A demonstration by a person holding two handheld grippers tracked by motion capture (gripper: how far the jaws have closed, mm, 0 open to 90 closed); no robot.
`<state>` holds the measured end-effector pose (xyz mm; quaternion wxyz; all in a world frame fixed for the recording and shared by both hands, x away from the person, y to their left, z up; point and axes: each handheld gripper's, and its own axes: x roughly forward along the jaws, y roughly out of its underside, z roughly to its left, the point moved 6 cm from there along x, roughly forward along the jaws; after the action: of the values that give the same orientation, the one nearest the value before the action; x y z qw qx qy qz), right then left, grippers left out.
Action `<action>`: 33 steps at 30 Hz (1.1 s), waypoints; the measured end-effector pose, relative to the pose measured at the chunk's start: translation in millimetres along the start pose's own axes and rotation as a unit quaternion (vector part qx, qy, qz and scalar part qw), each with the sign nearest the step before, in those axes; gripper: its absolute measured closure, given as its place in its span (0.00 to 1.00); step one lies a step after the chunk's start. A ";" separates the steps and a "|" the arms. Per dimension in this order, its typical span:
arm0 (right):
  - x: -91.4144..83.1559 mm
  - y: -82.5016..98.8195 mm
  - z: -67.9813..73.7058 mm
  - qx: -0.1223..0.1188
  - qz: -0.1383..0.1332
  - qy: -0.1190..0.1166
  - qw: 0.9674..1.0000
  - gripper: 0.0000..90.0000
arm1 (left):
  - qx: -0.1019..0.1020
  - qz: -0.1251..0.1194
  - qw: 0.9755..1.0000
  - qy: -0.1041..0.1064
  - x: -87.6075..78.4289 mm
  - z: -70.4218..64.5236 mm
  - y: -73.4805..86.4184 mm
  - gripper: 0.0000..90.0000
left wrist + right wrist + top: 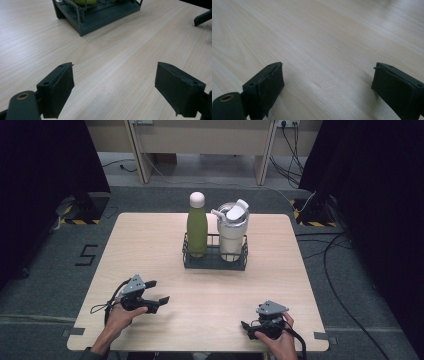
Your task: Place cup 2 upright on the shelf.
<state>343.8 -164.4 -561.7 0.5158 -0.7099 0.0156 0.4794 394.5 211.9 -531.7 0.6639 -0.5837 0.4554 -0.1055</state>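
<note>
**Light wooden table bearing one dark wire rack**

A pale wood-grain table [150, 245] with rounded corners is seen from the high view, set on a grey carpeted floor [55, 270]. A dark wire rack [215, 261] is stood directly on the tabletop, ahead of both grippers and well apart from them, nearer the far edge than the near one. The rack is placed forward and to the right of the left gripper [159, 291], and forward and to the left of the right gripper [245, 327]. In the left gripper view, the rack's base [100, 18] is seen beyond the jaws, with bare wood between. Beneath the right gripper's jaws, bare wood grain [324, 50] is shown.
</note>
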 end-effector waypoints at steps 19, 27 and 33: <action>0.0 0.0 -0.1 0.000 0.000 0.000 1.000 0.11 | 0.009 0.040 0.999 -0.011 -11.5 -7.0 26.4 0.17; 0.1 0.0 0.0 0.000 0.000 0.000 1.000 0.11 | 0.014 0.063 0.998 -0.020 -13.5 -8.0 36.7 0.17; 0.1 0.0 0.0 -0.001 0.000 0.000 1.000 0.11 | 0.009 0.078 0.997 -0.021 -15.8 -9.1 42.5 0.17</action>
<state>343.9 -164.4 -561.7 0.5153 -0.7101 0.0155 0.4796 362.3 229.0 -560.3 0.6848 -0.5426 0.4843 -0.0456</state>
